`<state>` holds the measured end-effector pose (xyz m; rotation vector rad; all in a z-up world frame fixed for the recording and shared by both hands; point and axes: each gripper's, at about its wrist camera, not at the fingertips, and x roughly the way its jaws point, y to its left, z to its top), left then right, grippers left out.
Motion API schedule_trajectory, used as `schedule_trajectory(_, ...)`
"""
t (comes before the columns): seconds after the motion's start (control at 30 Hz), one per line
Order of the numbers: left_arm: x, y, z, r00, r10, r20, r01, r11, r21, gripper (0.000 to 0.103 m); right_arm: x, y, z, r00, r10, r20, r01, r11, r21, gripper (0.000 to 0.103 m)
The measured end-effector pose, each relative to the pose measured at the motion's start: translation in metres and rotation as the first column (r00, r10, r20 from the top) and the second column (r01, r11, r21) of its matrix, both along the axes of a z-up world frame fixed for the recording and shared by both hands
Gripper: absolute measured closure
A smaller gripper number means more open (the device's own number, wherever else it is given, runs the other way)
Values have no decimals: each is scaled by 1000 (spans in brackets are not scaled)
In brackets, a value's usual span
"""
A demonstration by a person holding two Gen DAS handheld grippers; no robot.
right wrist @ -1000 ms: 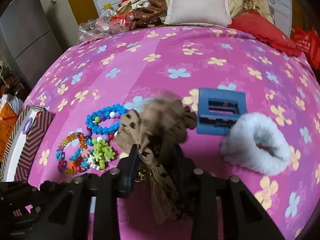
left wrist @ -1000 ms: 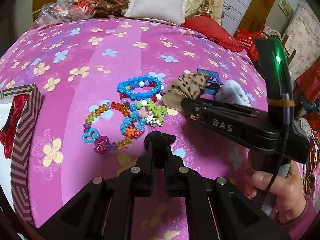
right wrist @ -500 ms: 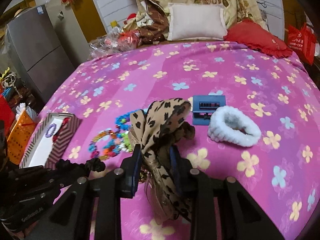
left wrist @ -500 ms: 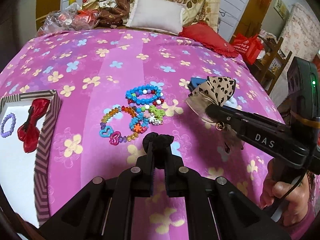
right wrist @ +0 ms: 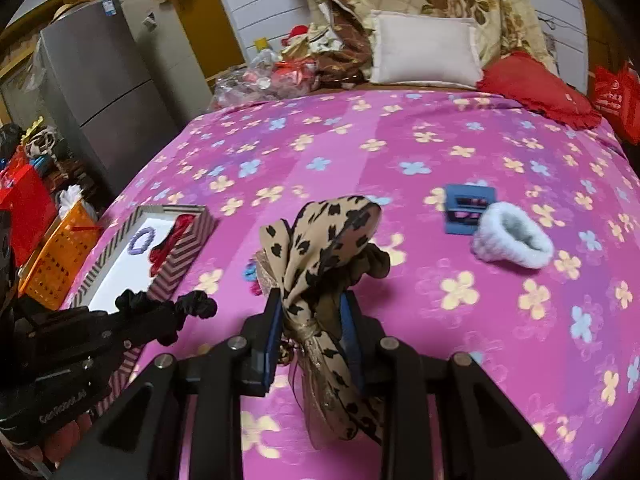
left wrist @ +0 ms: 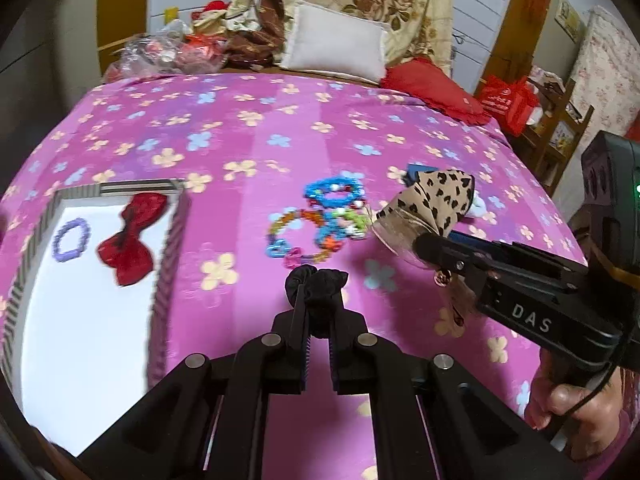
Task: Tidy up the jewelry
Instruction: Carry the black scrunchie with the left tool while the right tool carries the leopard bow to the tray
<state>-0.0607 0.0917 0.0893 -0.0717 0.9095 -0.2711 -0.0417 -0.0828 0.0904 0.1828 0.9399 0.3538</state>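
My left gripper (left wrist: 316, 300) is shut on a black scrunchie (left wrist: 316, 280), held above the pink flowered bedspread; it also shows in the right wrist view (right wrist: 188, 308). My right gripper (right wrist: 312, 312) is shut on a leopard-print bow (right wrist: 332, 240), lifted off the bed; the bow also shows in the left wrist view (left wrist: 432, 204). A striped box (left wrist: 168, 240) at the left holds a red bow (left wrist: 128, 240) and a purple bracelet (left wrist: 72, 238). Several bead bracelets (left wrist: 320, 220) lie in a pile mid-bed.
A blue hair clip (right wrist: 466, 210) and a white fluffy scrunchie (right wrist: 512, 240) lie on the bed to the right. Pillows (right wrist: 424, 52) and clutter sit at the bed's far end. An orange basket (right wrist: 60, 256) and a grey fridge (right wrist: 104, 80) stand left of the bed.
Both grippers have risen and pulled back from the bed with their items. The leopard bow came up off the bedspread. The striped box came fully into the left view.
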Motion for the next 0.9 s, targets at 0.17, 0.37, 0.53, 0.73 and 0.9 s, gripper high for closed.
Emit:
schedule_trajectory(0.17,-7,26,2,999,48,5,-48,999,18,103,-5,29,2,999,43,-9,-43,999,22,74)
schedule_trajectory(0.37,-12,63,1,993,114,9,-114,993,40,103,-7,68,5,995,100,-21,-99,994,44,74)
schedule_trajectory(0.53,-13,93,-1,985,171,9,-171,984,53,103,-5,100,8,990,139,-34,-137,989,59,73)
schedule_trajectory(0.73,-15,128,-5,974,226,9,-226,972,68,103,-2,136,13,982,183,-39,-180,981,66,73)
schedule_trajectory(0.9,-15,156,-8,963,268,8,-268,961,73,103,-1,165,17,974,222,-39,-219,974,60,73)
